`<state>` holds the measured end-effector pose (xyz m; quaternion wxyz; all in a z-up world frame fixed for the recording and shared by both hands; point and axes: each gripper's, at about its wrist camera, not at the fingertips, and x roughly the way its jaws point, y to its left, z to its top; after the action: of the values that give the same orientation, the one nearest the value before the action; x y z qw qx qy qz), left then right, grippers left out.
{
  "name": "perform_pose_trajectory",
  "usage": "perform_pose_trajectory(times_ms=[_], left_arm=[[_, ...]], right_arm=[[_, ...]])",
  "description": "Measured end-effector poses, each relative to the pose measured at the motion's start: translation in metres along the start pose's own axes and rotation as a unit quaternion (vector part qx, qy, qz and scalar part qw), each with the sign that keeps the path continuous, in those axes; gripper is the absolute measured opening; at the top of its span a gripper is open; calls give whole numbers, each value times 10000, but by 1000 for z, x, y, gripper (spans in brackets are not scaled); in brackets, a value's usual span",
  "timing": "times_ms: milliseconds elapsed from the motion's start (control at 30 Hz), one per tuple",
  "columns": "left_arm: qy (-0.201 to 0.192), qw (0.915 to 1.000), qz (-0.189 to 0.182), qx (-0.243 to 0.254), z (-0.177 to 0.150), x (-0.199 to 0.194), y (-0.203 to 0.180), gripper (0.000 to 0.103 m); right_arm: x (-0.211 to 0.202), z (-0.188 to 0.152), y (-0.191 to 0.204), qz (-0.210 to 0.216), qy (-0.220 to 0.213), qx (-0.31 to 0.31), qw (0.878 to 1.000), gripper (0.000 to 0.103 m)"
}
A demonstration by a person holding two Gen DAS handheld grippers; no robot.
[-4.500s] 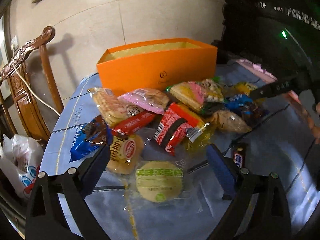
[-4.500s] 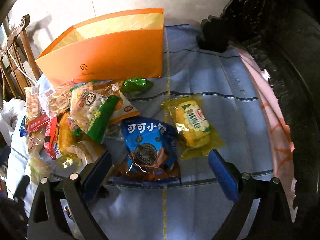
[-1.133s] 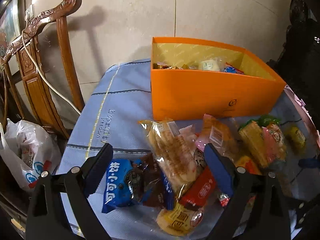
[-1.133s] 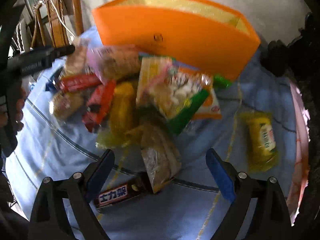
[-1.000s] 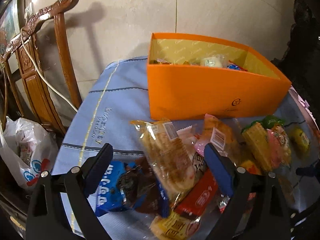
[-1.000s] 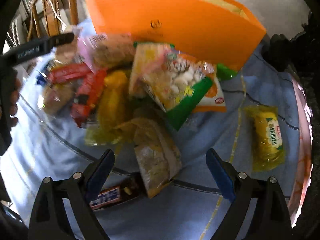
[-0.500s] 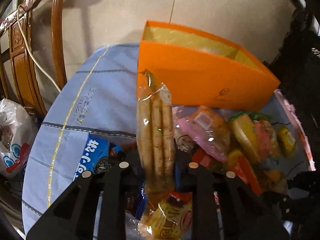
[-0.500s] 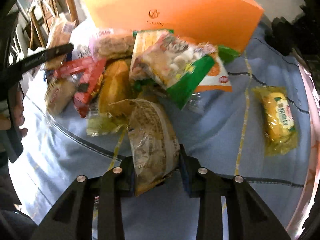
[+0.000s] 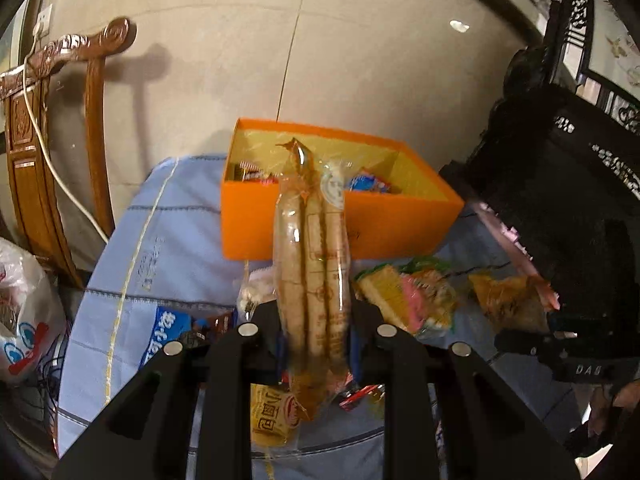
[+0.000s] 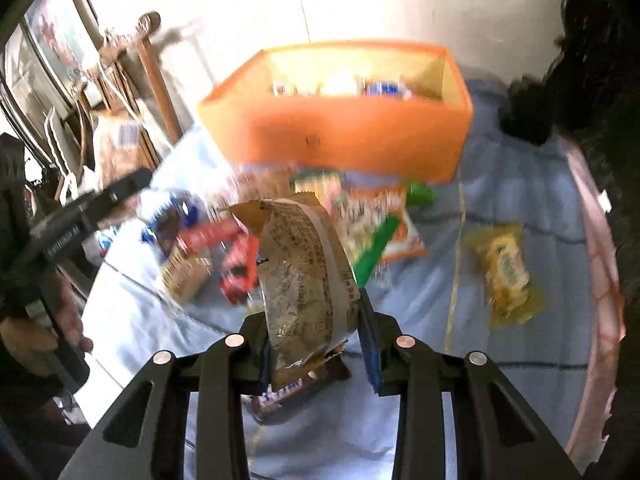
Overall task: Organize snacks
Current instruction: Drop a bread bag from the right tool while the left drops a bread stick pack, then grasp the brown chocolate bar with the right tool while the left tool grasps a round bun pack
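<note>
Left wrist view: the left gripper (image 9: 316, 340) is clenched on a long clear packet of biscuit sticks (image 9: 314, 256), which stands nearly upright between the pads and reaches up toward twelve o'clock, its twisted top overlapping the front wall of the orange box (image 9: 384, 228). The box sits at twelve o'clock on a pale blue tablecloth (image 9: 132, 248), open at the top, with a few wrapped snacks inside against its yellow lining. Loose snacks lie below the box: a blue packet (image 9: 164, 332) at nine o'clock, a yellow and pink packet (image 9: 404, 300) at three o'clock, a round yellow cake packet (image 9: 276, 416) at six o'clock under the sticks. A carved wooden chair (image 9: 56, 120) stands at ten o'clock, a white plastic bag (image 9: 24, 312) at nine.

Right wrist view: the right gripper (image 10: 316, 344) is grasping a brownish crinkled packet (image 10: 304, 284), tilted with its top toward eleven o'clock and held clear of the cloth. Its jaws have just closed onto this packet. The picture is blurred. The orange box (image 10: 352, 136) lies at twelve o'clock. Between it and the gripper is the snack heap, with a green and white bag (image 10: 376, 232) at one o'clock and red wrappers (image 10: 236, 256) at ten. A yellow packet (image 10: 508, 268) lies apart at three o'clock. A dark chocolate bar (image 10: 280, 396) rests on the cloth under the held packet. At nine o'clock a person's hand (image 10: 72, 320) holds the other gripper's handle.
</note>
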<state>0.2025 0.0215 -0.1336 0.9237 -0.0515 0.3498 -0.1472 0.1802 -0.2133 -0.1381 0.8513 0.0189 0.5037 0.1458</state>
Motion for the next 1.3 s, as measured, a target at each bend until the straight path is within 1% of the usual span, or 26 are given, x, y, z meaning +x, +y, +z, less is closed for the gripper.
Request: perform_pose_trajectory(times_ms=[167,267,367,400,467,567,667,700,800,833,867,900,933,967,1000,1067,1167,1300], left_arm=[[-155,9998,-18,87,27,-9,-7,21],[-222,9996,16,155,51,-8,-10,21],[-279,9994,12,194,83,-5,-17,21],[-300,9993,8,239,99,-3,-22,21],[-348,9989,24,304,120,1,-28,21],[-466,9981,44,404,160,10,-37,21],[-609,9971,67,446,194,20,-44,21],[-671,9965,150,475,206,26,-47,21],[-639,9966,325,406,233,49,-48,21],[-554,9973,343,338,239,58,-47,23],[-435,9981,368,226,245,70,-44,43],[-321,9985,432,134,248,79,-41,59],[-275,9979,577,72,248,86,-38,85],[-308,9967,745,26,247,89,-34,92],[-336,9957,868,-34,244,92,-29,92],[-230,9963,829,-57,232,96,-20,92],[-155,9954,940,141,213,97,-9,92],[-58,9951,975,147,184,90,3,92]], right_arm=[[-34,34,1,-67,-402,-8,9992,35],[-47,63,1,-149,-594,-6,9981,35],[-63,101,-6,-234,-808,-62,9964,35],[-67,110,-7,-253,-856,-84,9960,35],[-77,137,-11,-273,-995,-91,9946,35],[-89,176,-15,-369,-1170,-151,9923,35],[-94,210,-20,-436,-1291,-195,9905,35],[-91,222,-21,-429,-1294,-200,9905,35],[-75,251,-24,-348,-1217,-179,9918,36],[-67,258,-25,-335,-1158,-166,9926,42],[-57,266,-28,-339,-1067,-143,9936,54],[-49,269,-32,-478,-1030,-94,9935,77],[-41,271,-37,-675,-1051,-49,9922,89],[-36,269,-39,-750,-1057,-41,9916,89],[-32,266,-41,-777,-1041,-32,9915,89],[-24,256,-47,-763,-984,-56,9922,89],[-12,238,-49,-810,-857,-99,9930,89],[-8,212,-48,-748,-736,-31,9945,89]])
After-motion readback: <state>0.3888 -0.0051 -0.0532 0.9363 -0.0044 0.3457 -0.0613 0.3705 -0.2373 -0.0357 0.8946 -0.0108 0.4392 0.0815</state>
